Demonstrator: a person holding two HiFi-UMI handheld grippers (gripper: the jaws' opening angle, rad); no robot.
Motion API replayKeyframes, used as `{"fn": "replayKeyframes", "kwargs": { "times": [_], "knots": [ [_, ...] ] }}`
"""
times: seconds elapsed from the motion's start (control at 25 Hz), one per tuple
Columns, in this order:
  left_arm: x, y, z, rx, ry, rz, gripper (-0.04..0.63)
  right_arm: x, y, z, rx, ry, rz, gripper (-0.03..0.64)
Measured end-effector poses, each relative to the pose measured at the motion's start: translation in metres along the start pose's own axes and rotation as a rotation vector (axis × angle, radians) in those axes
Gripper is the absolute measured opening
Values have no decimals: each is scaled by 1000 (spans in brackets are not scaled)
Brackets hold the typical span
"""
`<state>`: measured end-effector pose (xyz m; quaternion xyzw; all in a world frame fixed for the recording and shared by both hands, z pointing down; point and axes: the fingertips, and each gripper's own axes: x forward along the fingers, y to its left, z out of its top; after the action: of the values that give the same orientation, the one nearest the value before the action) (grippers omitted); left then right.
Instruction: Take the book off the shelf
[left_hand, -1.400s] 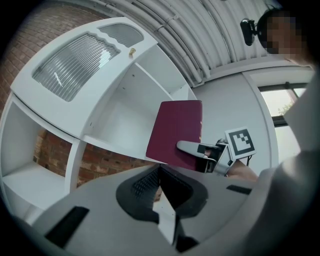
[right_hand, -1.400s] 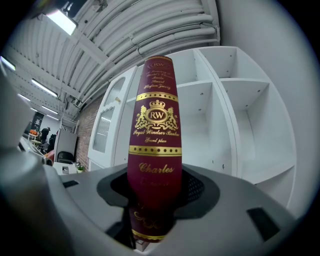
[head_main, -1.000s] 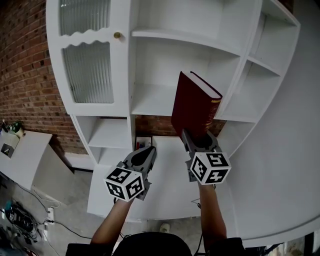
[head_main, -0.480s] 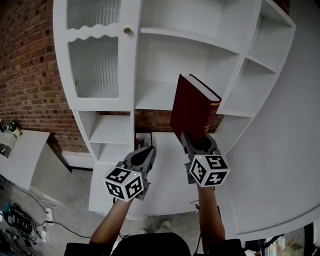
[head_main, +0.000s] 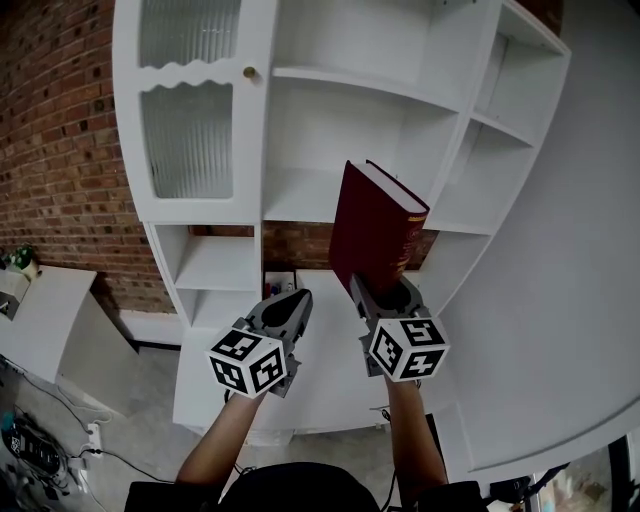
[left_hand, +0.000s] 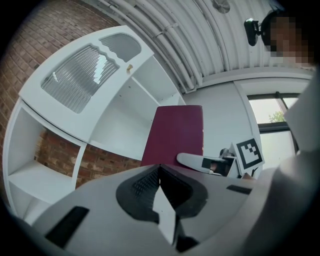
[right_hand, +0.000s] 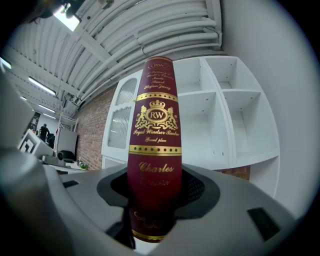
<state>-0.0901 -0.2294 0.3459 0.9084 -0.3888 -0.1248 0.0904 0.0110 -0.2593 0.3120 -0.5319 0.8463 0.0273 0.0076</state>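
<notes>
The right tongs (head_main: 384, 292) clamp the lower end of the maroon hardcover book (head_main: 372, 232) (gold lettering runs down its spine); it stands upright in the air, in front of the white shelf unit (head_main: 345, 78); the left tongs (head_main: 290, 304) are pressed together, holding nothing, just beside.

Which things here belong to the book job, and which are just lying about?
Job: book, clamped in the right tool; white shelf.
Lying about: left tool, shut and empty; brick wall; white counter; floor cables.
</notes>
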Motion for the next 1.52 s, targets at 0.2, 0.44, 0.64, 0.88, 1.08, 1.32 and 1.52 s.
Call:
{"fn": "replayKeyframes", "kwargs": {
  "times": [0.2,0.44,0.64,0.88,1.08,1.32,1.52],
  "knots": [
    [4,-20,-2,8,1,-7,17,-16,1,-4,10,7,22,230],
    [7,-49,-6,22,5,-9,17,-37,-1,-10,23,22,44,230],
    [10,-71,-12,18,11,-9,17,-58,-11,-14,31,30,47,229],
    [7,-90,-22,18,26,7,17,-77,-18,-18,47,35,59,230],
    [-2,-101,-23,19,16,37,17,-91,-16,-20,50,38,79,230],
    [-12,-112,-27,15,9,66,17,-112,-19,-24,45,39,93,229],
    [-18,-127,-34,14,16,69,17,-126,-20,-27,53,40,98,229]
  ]
}}
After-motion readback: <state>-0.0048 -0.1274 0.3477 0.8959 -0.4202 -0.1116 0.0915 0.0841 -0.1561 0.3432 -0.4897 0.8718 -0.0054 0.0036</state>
